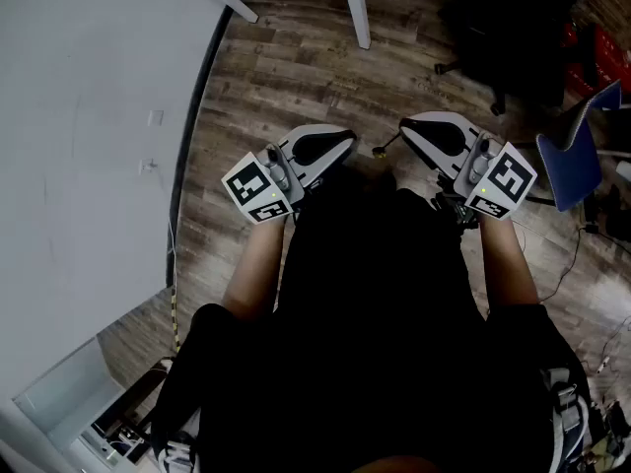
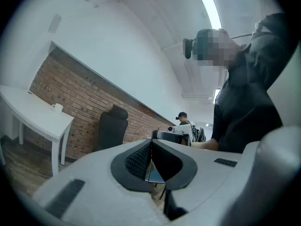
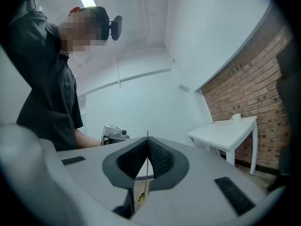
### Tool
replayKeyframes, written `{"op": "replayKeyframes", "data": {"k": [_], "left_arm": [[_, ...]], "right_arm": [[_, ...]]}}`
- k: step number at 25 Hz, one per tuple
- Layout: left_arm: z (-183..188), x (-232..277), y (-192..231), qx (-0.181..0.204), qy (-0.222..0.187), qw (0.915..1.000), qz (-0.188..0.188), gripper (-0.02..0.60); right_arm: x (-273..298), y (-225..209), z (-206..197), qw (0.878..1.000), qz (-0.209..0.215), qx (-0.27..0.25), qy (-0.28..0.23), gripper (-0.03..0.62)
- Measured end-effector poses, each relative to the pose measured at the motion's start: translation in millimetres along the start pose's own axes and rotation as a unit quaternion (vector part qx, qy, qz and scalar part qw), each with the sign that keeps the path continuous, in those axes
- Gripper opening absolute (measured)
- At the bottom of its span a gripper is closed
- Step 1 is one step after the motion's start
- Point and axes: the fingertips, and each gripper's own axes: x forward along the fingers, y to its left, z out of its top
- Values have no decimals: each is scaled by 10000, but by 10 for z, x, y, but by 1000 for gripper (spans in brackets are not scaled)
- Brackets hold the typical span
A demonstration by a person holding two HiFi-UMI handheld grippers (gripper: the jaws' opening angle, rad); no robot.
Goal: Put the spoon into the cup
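while the person stands with both tools held level at waist height, the spoon (image 3: 141,197) sits in the right gripper (image 3: 147,144), whose jaws are pressed together on its thin shaft, so it shows only as a fine line between the pads with a gold glint lower down. the left gripper (image 2: 150,144) has its jaws closed too, and i see nothing caught in them. the cup (image 3: 236,117), small and white, stands on a white table (image 3: 221,138) by the brick wall (image 3: 244,93), far off to the right and well apart from both grippers. to my eye the spoon is light, stiff metal, smooth enough to swivel or slide in a pinch this narrow, so a hold on the handle near its middle seems best, leaving one end free to drop in. i cannot tell which end is the bowl. the cup looks light and easy to tip, and its mouth is small, so the spoon would want lowering gently, close to upright, not dropped from above.
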Motion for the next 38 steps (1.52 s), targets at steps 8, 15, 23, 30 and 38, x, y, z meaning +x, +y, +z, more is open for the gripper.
{"op": "replayKeyframes", "data": {"k": [8, 15, 23, 30, 38], "left_arm": [[-122, 62, -143, 5, 78, 10000, -57, 17], [-203, 47, -216, 300, 236, 9992, 69, 17], [-268, -155, -172, 271, 222, 9988, 354, 17], [-317, -264, -214, 262, 240, 9982, 492, 17], [-348, -210, -289, 265, 308, 9981, 468, 17]], "right_arm": [[-192, 136, -38, 9997, -206, 85, -137, 8], [-192, 79, -54, 9992, -353, 42, -179, 9], [-57, 163, -33, 9996, -134, -132, -225, 8], [-13, 239, -108, 9997, -52, -90, -219, 8], [-73, 295, -141, 9996, -7, -36, -291, 9]]}}
